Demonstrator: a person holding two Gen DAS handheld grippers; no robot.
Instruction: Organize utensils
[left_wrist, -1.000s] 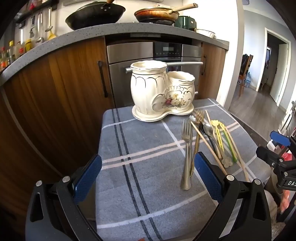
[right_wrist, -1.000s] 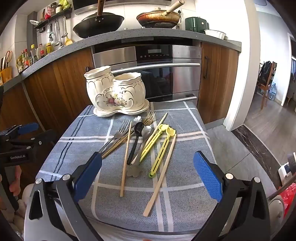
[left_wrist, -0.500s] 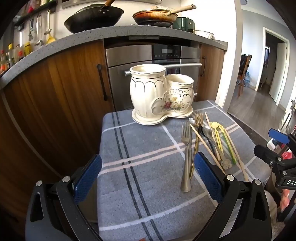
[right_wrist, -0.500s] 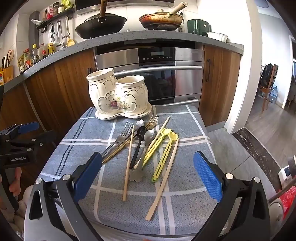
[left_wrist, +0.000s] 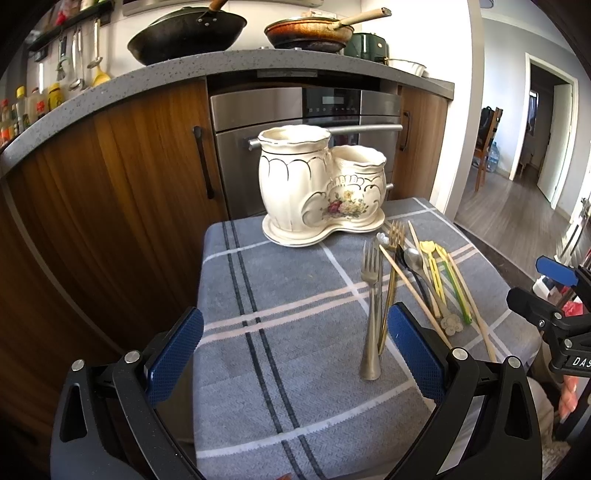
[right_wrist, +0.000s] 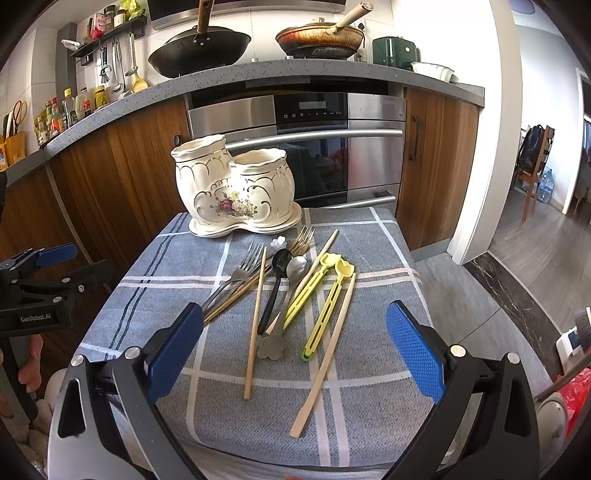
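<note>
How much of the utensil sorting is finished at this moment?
Done: nothing visible; no utensil stands above the rims of the ceramic holder. In hand: nothing; the left tool and the right tool are both open and empty above the cloth. Left: everything, the forks, spoons, yellow pieces and chopsticks lie loose on the cloth.

Three forks (right_wrist: 236, 280), two spoons (right_wrist: 284, 273), two yellow tongs (right_wrist: 325, 299), three chopsticks (right_wrist: 256, 321), one holder (right_wrist: 232, 192)

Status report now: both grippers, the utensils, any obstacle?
Left gripper open, empty. Right gripper open, empty, above utensils. Utensils loose on the cloth; ceramic holder looks empty. Nothing blocks the way.
</note>
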